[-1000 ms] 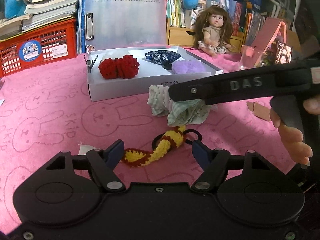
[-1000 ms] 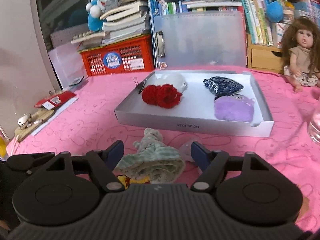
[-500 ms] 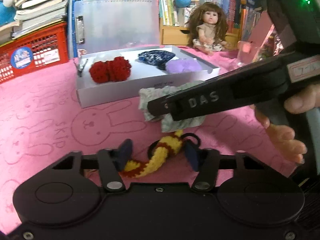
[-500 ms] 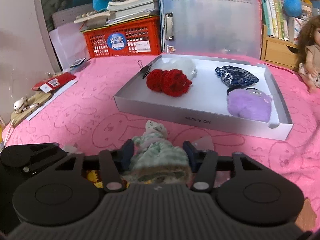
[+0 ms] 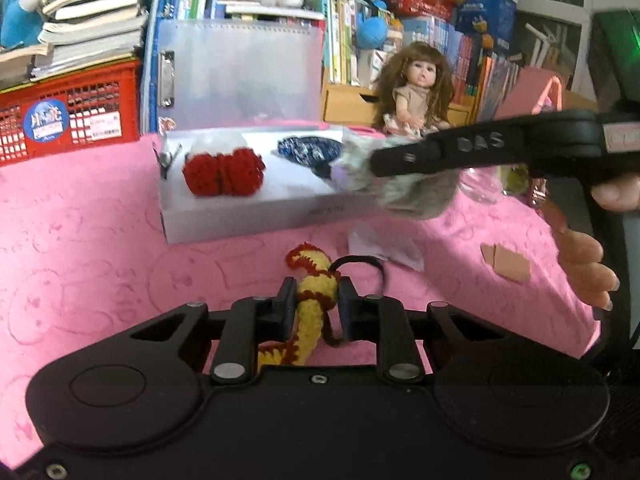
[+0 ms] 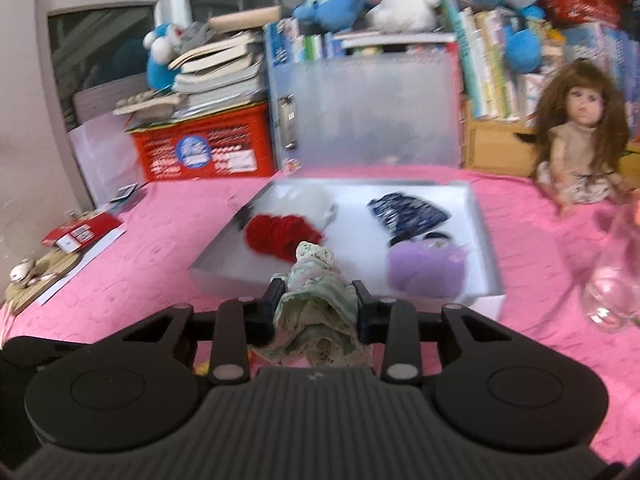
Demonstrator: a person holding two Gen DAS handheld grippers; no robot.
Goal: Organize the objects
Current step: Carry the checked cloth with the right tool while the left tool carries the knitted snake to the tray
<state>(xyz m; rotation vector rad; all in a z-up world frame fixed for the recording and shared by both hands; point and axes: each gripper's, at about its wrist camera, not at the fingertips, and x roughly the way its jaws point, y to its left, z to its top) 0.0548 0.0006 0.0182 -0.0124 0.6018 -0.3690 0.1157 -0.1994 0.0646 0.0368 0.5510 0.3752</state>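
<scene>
My left gripper is shut on a yellow and red crocheted scrunchie that lies on the pink cloth, a black hair tie beside it. My right gripper holds a pale green cloth scrunchie between its closing jaws, lifted near the front wall of the white tray. In the left wrist view that arm crosses from the right with the green cloth scrunchie hanging under it. The tray holds a red scrunchie, a navy one and a purple one.
A doll sits at the back right, a clear glass stands right of the tray. A red crate, a translucent folder and book stacks line the back. A paper scrap and a brown card piece lie on the cloth.
Both grippers closed: the left onto the yellow and red scrunchie, the right onto the green cloth one. The right gripper then lifted it toward the tray.
</scene>
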